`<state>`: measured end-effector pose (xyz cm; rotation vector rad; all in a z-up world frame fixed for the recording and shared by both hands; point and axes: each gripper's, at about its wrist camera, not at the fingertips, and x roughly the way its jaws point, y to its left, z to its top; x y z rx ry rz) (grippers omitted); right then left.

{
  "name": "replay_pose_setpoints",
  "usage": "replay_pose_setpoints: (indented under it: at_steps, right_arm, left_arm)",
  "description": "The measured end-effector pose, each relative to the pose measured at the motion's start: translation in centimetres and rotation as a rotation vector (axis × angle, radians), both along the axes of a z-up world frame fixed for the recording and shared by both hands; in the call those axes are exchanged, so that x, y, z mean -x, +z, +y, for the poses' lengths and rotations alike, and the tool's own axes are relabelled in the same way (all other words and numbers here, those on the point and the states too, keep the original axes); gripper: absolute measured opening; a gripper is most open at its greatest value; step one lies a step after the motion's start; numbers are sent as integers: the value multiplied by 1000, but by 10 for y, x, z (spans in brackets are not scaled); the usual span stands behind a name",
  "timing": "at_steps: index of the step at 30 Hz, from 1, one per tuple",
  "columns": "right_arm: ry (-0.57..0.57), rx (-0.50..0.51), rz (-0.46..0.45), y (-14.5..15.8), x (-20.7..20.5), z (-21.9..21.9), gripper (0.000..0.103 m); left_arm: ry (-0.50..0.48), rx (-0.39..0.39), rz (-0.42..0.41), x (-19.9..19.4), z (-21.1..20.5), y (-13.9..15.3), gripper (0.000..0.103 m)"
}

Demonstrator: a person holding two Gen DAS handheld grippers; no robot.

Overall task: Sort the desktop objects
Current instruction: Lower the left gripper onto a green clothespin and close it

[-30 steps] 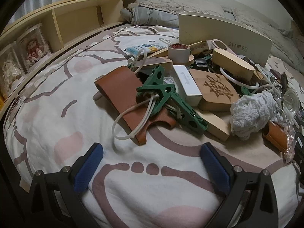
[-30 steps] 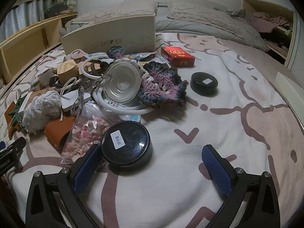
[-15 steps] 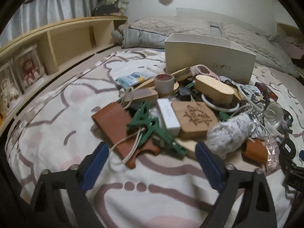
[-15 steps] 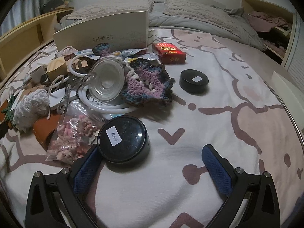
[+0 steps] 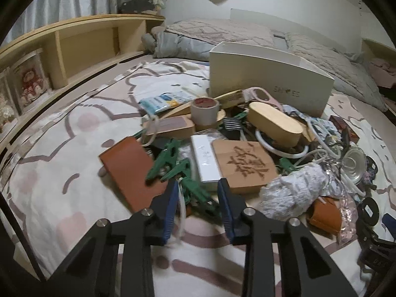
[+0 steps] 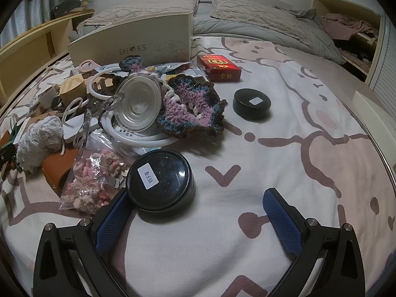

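Observation:
A pile of small objects lies on a patterned bedspread (image 5: 74, 128). In the left wrist view I see green clips (image 5: 170, 163), a brown leather pad (image 5: 128, 168), a white box (image 5: 205, 160), a carved wooden block (image 5: 245, 165) and a tape roll (image 5: 205, 110). My left gripper (image 5: 199, 210) is partly closed, its jaws on either side of the near green clip and a white cord (image 5: 182, 212); I cannot see contact. My right gripper (image 6: 198, 212) is open, its left finger (image 6: 111, 217) beside a round black tin (image 6: 159, 179).
A white shoe box (image 5: 267, 79) stands behind the pile, also in the right wrist view (image 6: 133, 44). A crochet piece (image 6: 193, 106), clear lid (image 6: 137, 106), red box (image 6: 219, 68), second black tin (image 6: 251, 104) and bead bag (image 6: 94, 178) lie near. Wooden shelves (image 5: 61, 49) run left.
My left gripper's jaws have narrowed from wide open and moved forward over the green clips. My right gripper has stayed open and edged a little closer to the black tin.

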<state>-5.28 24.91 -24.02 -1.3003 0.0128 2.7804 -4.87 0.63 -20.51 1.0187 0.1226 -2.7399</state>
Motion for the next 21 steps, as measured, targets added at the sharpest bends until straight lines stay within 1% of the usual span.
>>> replay_pose_setpoints:
  at_steps: [3, 8, 9, 12, 14, 18, 21]
  right_arm:
    - [0, 0, 0, 0, 0, 0, 103]
    - [0, 0, 0, 0, 0, 0, 103]
    - [0, 0, 0, 0, 0, 0, 103]
    - [0, 2, 0, 0, -1, -1, 103]
    - [-1, 2, -1, 0, -1, -1, 103]
    - [-1, 3, -1, -1, -1, -1, 103]
    - [0, 4, 0, -1, -1, -2, 103]
  left_arm:
    - [-7, 10, 11, 2, 6, 2, 32]
    - [16, 70, -10, 5, 6, 0, 31]
    - [22, 72, -23, 5, 3, -2, 27]
    - [33, 40, -47, 2, -5, -7, 25]
    - [20, 51, -42, 0, -4, -5, 22]
    - [12, 41, -50, -5, -5, -4, 22]
    - [23, 57, -55, -7, -10, -2, 22]
